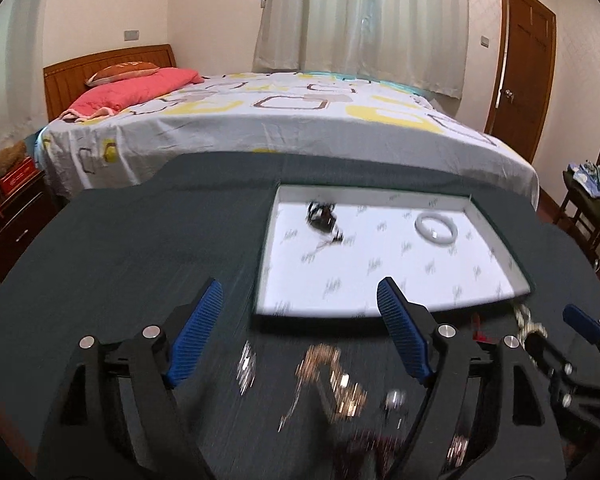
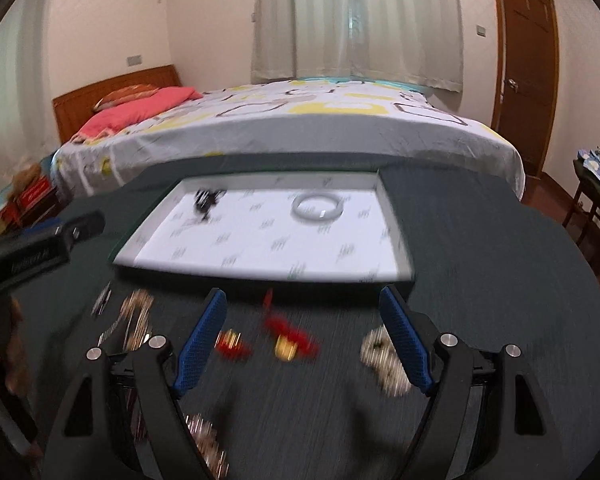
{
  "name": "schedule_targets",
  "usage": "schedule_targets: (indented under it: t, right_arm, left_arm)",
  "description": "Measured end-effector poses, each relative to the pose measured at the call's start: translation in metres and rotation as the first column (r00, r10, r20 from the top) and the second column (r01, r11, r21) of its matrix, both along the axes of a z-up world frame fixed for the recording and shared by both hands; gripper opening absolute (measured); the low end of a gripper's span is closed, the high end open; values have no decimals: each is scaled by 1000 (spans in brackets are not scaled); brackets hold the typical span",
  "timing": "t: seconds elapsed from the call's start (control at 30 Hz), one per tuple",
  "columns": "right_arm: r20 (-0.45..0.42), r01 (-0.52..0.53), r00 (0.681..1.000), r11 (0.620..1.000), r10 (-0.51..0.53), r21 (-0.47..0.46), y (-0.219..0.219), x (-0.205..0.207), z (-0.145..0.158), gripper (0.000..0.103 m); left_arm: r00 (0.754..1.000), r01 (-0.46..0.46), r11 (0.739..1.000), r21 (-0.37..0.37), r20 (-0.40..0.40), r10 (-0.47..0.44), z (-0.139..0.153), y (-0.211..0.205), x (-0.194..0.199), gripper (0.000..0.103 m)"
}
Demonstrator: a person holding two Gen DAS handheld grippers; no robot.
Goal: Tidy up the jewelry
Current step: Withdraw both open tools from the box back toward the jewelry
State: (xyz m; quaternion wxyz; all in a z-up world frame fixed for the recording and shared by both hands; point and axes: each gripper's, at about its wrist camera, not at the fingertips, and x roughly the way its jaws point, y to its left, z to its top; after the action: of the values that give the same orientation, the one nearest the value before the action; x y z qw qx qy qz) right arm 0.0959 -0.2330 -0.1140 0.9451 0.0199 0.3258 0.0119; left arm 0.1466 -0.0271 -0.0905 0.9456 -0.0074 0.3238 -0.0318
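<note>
A shallow white tray (image 1: 284, 304) lies on the dark table and holds a white bangle (image 1: 436, 229) and a dark tangled piece (image 1: 321, 216). Both frames are blurred. My left gripper (image 1: 300, 292) is open and empty above loose gold and silver pieces (image 1: 336, 384) in front of the tray. My right gripper (image 2: 302, 302) is open and empty over red and gold pieces (image 2: 288, 340), with a pale beaded piece (image 2: 382, 354) by its right finger. The tray (image 2: 204, 264), bangle (image 2: 317, 207) and dark piece (image 2: 206, 200) also show in the right wrist view.
The round dark table (image 1: 120, 248) stands before a bed (image 1: 280, 120). More chains (image 2: 134, 316) lie at the left. The right gripper (image 1: 580, 324) shows at the left view's right edge; the left gripper (image 2: 52, 240) at the right view's left. A chair (image 1: 592, 200) stands right.
</note>
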Motion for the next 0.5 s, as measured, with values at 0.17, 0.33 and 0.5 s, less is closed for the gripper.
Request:
schedule_targets:
  t: [0.17, 0.33, 0.5]
  right_arm:
    - [-38, -53, 998, 999, 53, 6, 16, -34, -21, 76]
    - [-76, -112, 991, 994, 113, 13, 31, -48, -35, 76]
    - [-108, -129, 986, 992, 129, 13, 41, -47, -47, 76]
  left_arm:
    - [998, -31, 999, 25, -46, 32, -18, 9, -30, 78]
    - [994, -65, 997, 40, -81, 68, -32, 21, -56, 78]
    - [993, -83, 996, 33, -85, 85, -32, 29, -65, 78]
